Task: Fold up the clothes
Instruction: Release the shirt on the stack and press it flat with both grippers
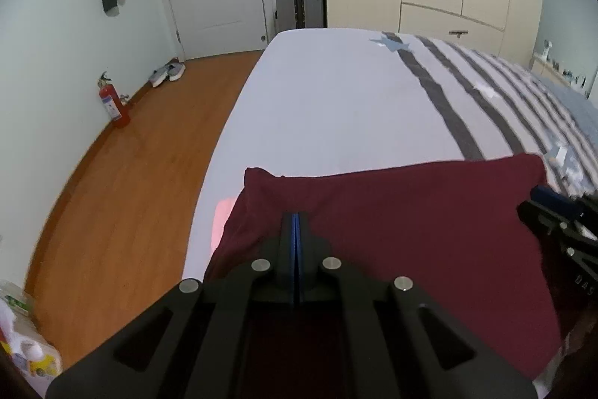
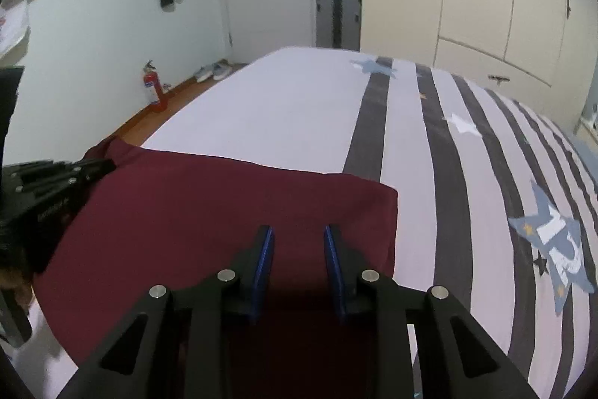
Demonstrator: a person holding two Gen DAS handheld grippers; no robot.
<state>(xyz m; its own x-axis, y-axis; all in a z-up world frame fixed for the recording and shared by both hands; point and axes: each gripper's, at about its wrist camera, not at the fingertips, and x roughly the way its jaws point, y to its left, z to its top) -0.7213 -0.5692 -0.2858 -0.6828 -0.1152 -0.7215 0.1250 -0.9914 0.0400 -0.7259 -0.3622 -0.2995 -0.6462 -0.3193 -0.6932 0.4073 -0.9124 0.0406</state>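
Lying flat near the white-and-grey striped bed (image 2: 299, 92) edge, the maroon cloth garment (image 2: 231, 204) is pinched by the fully closed left gripper (image 1: 295, 223); the right gripper (image 2: 298, 242) hovers parted, empty — one-sided lifting risks skewing the fold.

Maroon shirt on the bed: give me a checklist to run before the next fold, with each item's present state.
1. Left gripper shut on the maroon shirt: ok.
2. Right gripper has a grip: not ok, its jaws stand open over the cloth.
3. Shirt's far edge lies straight: ok.
4. Bed ahead free of other clothes: ok.
5. Shirt's near edge is flat: cannot tell, hidden under the grippers.
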